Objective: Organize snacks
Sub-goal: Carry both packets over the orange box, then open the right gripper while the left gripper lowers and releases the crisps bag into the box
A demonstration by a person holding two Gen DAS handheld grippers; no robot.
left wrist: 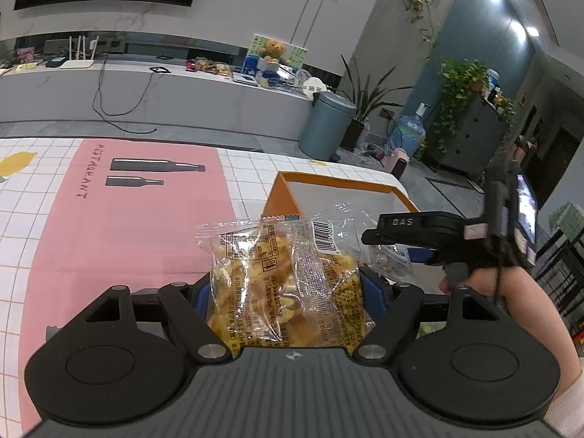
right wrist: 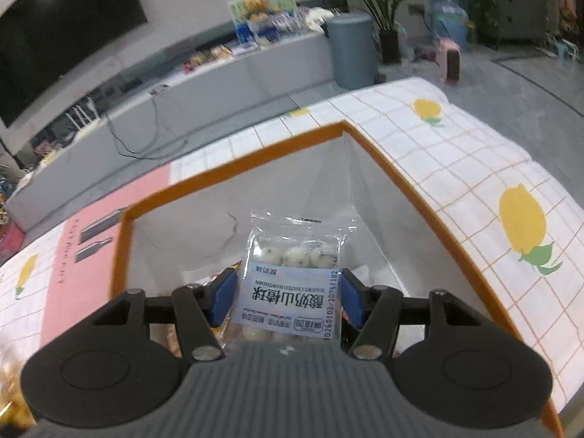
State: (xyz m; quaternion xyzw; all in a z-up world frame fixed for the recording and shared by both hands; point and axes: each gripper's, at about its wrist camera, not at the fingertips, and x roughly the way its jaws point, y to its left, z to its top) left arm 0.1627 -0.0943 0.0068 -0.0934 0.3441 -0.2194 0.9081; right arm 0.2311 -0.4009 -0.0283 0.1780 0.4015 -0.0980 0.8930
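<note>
My left gripper (left wrist: pixel 288 294) is shut on a clear packet of yellow snacks (left wrist: pixel 281 284) and holds it above the table, just short of the orange-rimmed box (left wrist: pixel 281 197). My right gripper (right wrist: pixel 286 295) is shut on a clear packet of white hawthorn balls with a pale blue label (right wrist: pixel 292 284) and holds it over the inside of the same box (right wrist: pixel 233 160). The right gripper also shows in the left wrist view (left wrist: pixel 401 231), over the box with its packet. Other snack packets lie at the box bottom (right wrist: pixel 215 281), partly hidden.
The table wears a white checked cloth with lemons (right wrist: pixel 522 219) and a pink placemat (left wrist: pixel 120 219). Beyond the table are a grey bin (left wrist: pixel 328 124), potted plants (left wrist: pixel 361 109), a water bottle (left wrist: pixel 408 131) and a long counter with clutter (left wrist: pixel 182 84).
</note>
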